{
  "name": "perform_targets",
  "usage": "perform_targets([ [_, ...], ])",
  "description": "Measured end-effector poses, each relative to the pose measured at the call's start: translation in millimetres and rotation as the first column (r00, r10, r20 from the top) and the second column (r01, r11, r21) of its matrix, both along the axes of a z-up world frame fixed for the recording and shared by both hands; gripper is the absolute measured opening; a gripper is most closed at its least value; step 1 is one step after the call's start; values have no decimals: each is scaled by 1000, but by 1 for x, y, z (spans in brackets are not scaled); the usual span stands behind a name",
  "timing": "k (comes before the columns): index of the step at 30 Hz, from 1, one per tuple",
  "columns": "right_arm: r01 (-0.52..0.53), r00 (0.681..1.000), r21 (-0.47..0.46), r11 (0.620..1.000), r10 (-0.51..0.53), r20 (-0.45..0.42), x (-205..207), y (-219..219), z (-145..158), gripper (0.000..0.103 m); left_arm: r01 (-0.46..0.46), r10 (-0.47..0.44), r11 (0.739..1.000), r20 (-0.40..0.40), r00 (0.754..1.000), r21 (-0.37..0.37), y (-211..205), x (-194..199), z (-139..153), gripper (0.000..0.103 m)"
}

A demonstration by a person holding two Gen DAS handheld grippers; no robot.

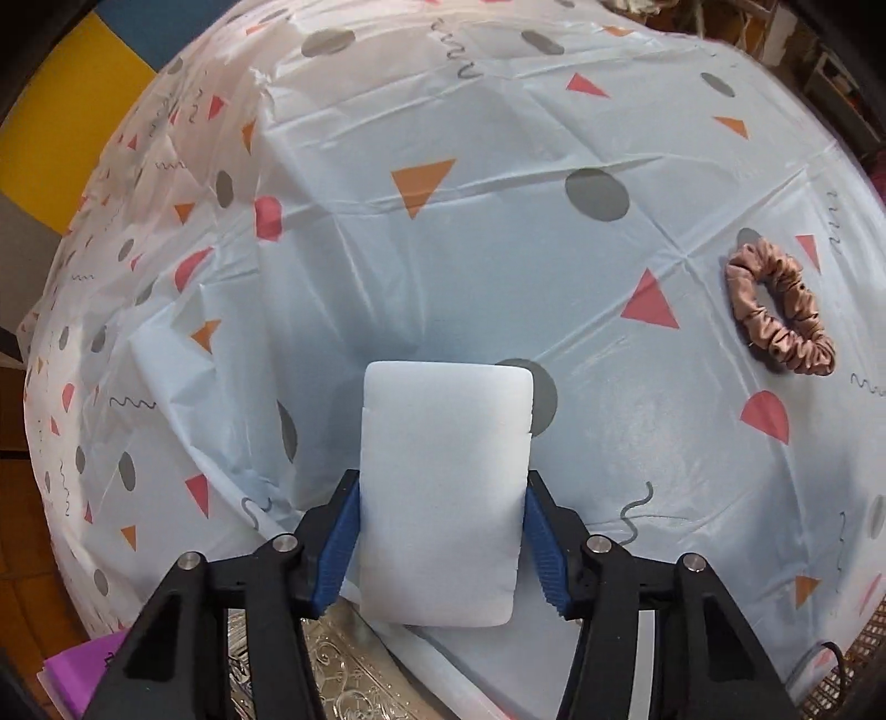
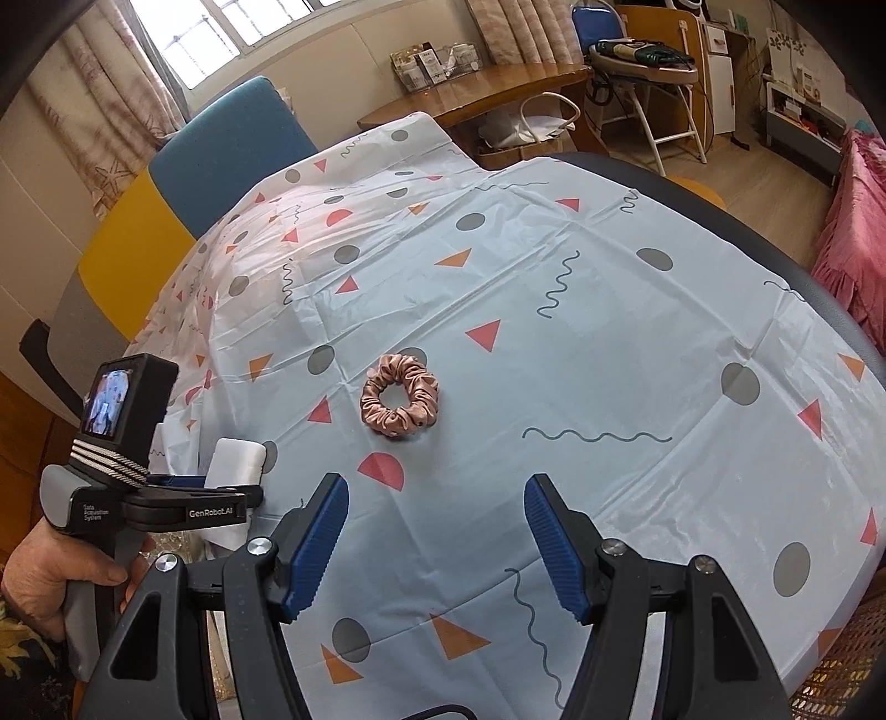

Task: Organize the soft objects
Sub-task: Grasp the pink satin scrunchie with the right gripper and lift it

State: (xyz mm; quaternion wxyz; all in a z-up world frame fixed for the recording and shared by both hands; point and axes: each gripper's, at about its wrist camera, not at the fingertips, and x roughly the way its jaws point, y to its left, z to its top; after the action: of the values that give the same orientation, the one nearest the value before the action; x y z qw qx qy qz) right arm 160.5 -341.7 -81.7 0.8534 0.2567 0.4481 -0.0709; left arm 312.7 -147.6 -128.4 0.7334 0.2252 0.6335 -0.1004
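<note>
Pinching the white sponge point(image 1: 443, 493) by its two long sides in the left claw point(image 1: 440, 531), up off the surface point(image 2: 609, 343) so it can be moved, with the right claw point(image 2: 437, 540) spread wide and empty, aimed at the pink scrunchie point(image 2: 400, 396) lying flat nearby.

Bright and soft, daylight coming through the window point(image 2: 221, 33). Shiny glare on the tablecloth point(image 2: 664, 498). Edges bent round with dark corners. A bit blurry on the sponge point(image 1: 443, 487)
</note>
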Motion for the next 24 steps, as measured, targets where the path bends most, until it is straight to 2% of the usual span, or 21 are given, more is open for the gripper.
perform_targets([
  [5,4,999,-32,999,-5,-35,3,1,-8,67,0,4,996,49,999,-89,7,-18,20,55],
  [11,-73,991,-86,994,63,-114,23,13,-22,67,-45,68,976,98,993,-213,24,-37,53,56],
  [15,-188,978,-190,964,167,-121,58,27,-21,68,-52,91,957,128,988,-285,28,-44,75,56],
  [18,-253,963,-276,927,213,-167,88,36,-28,68,-45,103,938,151,983,-343,33,-46,92,56],
  [23,-310,941,-308,900,243,-236,123,46,-48,68,-55,128,914,159,979,-402,45,-58,100,56],
  [24,-323,934,-297,898,252,-254,127,47,-53,56,-55,128,910,151,980,-411,46,-60,101,56],
])
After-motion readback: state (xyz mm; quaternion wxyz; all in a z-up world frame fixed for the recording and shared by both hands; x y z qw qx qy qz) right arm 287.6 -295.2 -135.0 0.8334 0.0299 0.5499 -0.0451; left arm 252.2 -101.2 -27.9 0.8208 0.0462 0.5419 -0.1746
